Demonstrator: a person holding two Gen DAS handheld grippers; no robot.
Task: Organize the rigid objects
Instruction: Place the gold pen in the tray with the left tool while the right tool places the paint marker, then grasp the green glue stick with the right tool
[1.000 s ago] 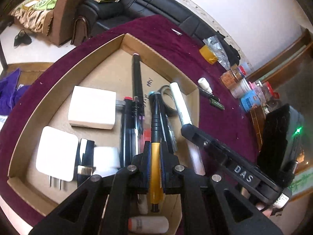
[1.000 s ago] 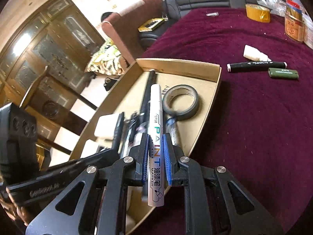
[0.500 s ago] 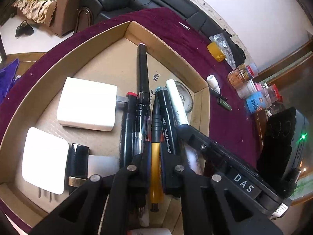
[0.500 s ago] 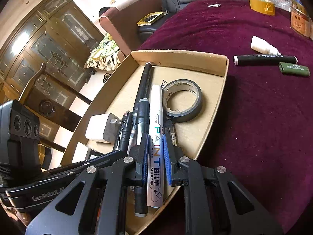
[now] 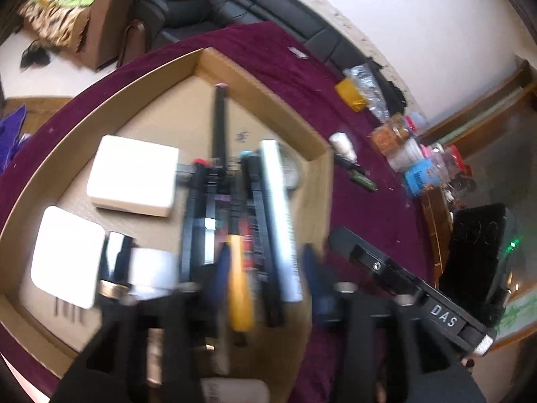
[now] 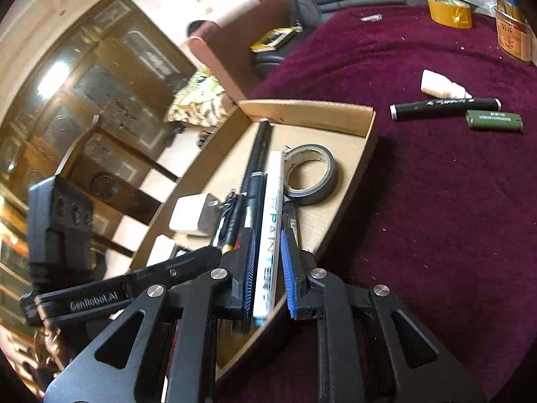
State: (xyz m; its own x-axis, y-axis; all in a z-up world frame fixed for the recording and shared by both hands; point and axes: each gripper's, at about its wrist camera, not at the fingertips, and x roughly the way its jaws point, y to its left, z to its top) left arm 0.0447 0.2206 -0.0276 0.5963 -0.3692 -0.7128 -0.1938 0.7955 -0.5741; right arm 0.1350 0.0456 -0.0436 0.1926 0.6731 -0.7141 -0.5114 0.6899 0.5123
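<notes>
2 handheld grippers work over a round table under a dark red cloth [image 6: 436, 201]. On the cloth sits a shallow cardboard tray [image 6: 364, 154], the largest of the task's things, with 1 corner pointing away from both cameras.

Inside the tray, toward its left half, lie 2 white chargers [image 5: 134, 176], the nearer one showing its metal plug prongs. A grey roll of tape [image 6: 310, 174] lies flat near the tray's right wall. Down the middle runs a row of pens and markers side by side: a long black pen [image 6: 258, 149] reaching toward the far corner, a white paint marker [image 6: 270, 231] touching the tape's left side, and a black pen with a yellow grip [image 5: 239, 288].

The left gripper [image 5: 265, 285] has just been opening; its blue pads stand spread, the yellow-grip pen lying loose between them in the tray. The view is blurred.

The right gripper [image 6: 266, 270] has also just been opening; its pads are parted, with the white paint marker resting in the tray between them.

Outside the tray, on the cloth to the right, lie a black marker [image 6: 444, 105], a green lighter [image 6: 493, 121] and a small white bottle [image 6: 439, 85], close together.
</notes>
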